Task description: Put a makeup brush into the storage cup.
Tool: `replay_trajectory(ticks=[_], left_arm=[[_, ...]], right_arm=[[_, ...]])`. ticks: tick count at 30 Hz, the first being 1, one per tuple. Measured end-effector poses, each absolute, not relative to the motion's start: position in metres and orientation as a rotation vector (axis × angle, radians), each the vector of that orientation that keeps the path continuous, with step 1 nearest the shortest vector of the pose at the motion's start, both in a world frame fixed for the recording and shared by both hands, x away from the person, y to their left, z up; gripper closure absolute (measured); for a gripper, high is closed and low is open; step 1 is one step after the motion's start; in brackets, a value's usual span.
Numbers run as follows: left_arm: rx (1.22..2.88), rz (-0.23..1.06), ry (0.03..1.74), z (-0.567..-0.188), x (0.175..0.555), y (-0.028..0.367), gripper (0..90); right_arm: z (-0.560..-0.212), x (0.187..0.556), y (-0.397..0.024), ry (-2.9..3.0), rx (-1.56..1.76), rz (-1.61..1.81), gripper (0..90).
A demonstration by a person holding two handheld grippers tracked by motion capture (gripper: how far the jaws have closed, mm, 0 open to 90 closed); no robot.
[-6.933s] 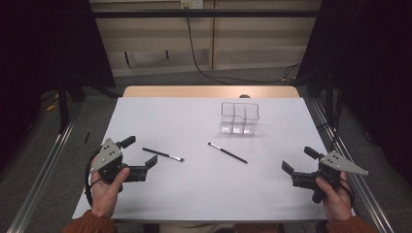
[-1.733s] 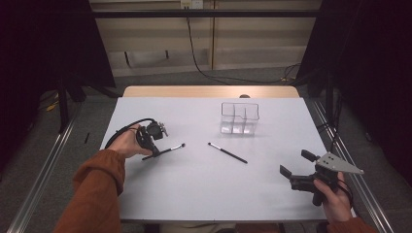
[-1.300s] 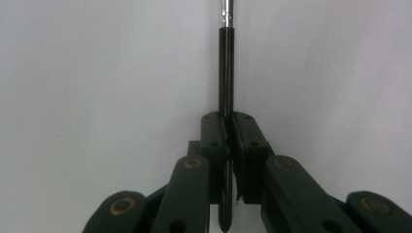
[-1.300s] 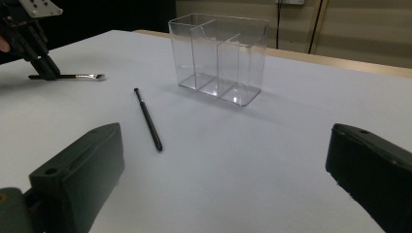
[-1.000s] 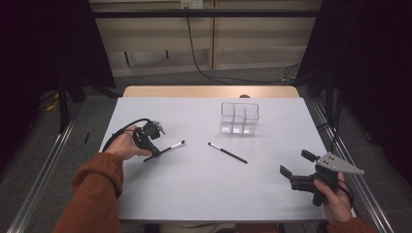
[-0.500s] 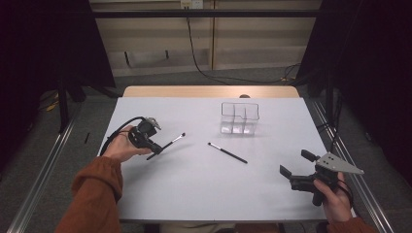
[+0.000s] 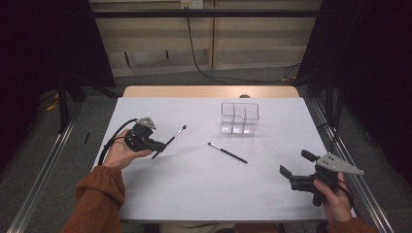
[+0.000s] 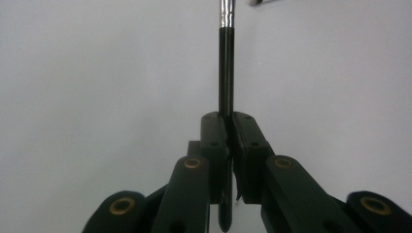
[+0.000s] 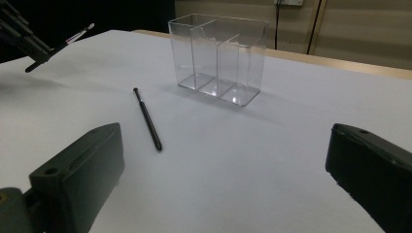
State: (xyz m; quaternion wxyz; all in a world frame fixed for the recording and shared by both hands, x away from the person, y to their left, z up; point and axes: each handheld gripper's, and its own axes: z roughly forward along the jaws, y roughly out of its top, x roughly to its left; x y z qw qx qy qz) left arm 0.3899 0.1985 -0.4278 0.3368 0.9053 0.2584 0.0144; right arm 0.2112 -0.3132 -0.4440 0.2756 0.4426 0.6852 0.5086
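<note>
**Ana:** On the left side of the white table (image 7: pixel 204 189), the left gripper (image 7: pixel 156 145) has its jaws pinched tight on a thin black brush (image 7: pixel 171 141), lifted off the surface and slanting up toward the far right. Where exactly is the grip?

**Ben:** Low on the handle. The left gripper view shows the pads (image 8: pixel 214 138) squeezing the black shaft (image 8: pixel 226 73) with a short tail poking out behind, and the silver ferrule (image 8: pixel 226 12) well ahead of them.

**Ana:** How do you expect it to handle?

**Ben:** Very light and stiff, I'd judge, but thin, round and glossy, so it could roll or swivel between flat pads. Gripped near its rear end, the long front can dip. A hold closer to the middle would steady it; the bristle tip looks soft, so I'd keep the pads off it.

**Ana:** And the other hand?

**Ben:** The right gripper (image 7: pixel 295 174) rests at the near right with jaws spread wide, holding nothing. A second brush (image 7: pixel 227 152) lies flat mid-table, near the clear three-compartment organiser (image 7: pixel 240 117), which looks rigid, light and easy to nudge.
</note>
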Motion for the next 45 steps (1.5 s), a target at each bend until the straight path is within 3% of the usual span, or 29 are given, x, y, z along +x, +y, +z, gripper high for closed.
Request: replay_trajectory(ticks=[19,45], left_arm=[[2.141,0.128,0.762,-0.430,0.378,0.201,84.3],[1.931,0.229,0.704,-0.424,0.352,0.207,84.3]], right_arm=[[-0.444,0.212,-0.312,1.842,1.186,1.371,0.2],[-0.443,0.212,-0.311,1.846,1.179,1.395,0.1]])
